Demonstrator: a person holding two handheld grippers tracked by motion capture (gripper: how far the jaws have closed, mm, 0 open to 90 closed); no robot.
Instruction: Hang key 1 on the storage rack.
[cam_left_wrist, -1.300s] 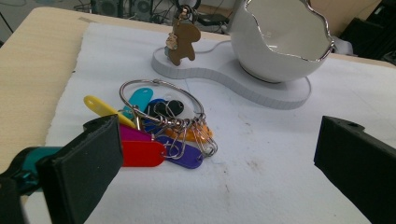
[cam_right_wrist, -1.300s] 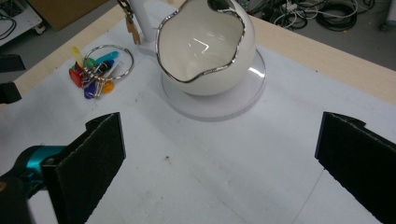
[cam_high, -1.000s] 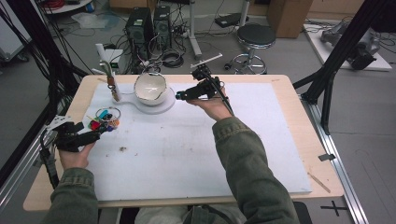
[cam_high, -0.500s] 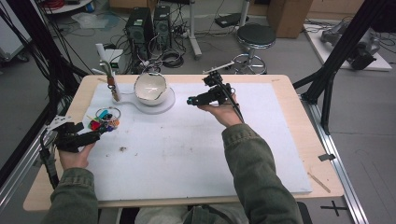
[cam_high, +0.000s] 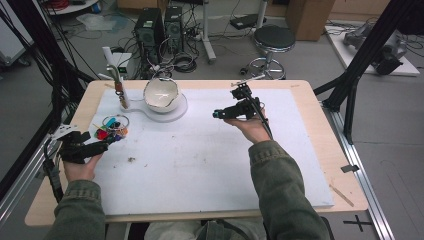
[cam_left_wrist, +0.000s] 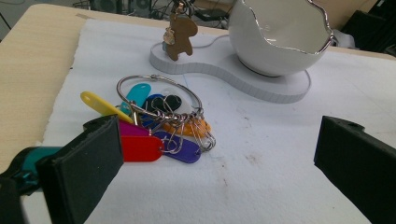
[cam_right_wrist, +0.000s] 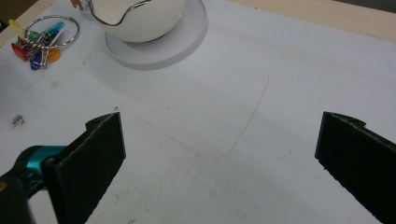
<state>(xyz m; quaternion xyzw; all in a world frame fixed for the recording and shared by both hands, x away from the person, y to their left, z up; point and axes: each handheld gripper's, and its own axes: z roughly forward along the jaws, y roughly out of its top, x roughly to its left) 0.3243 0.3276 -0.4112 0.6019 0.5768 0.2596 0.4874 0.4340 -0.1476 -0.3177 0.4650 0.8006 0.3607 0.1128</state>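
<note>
At the left side of the white mat (cam_high: 200, 165), my left gripper (cam_left_wrist: 215, 172) is wide open and holds nothing. Just past it lies the key ring (cam_left_wrist: 161, 119) with bright tags. I think I'm reaching for it. Next, I must close on the ring. My right gripper (cam_right_wrist: 219, 158) hangs open too.
</note>
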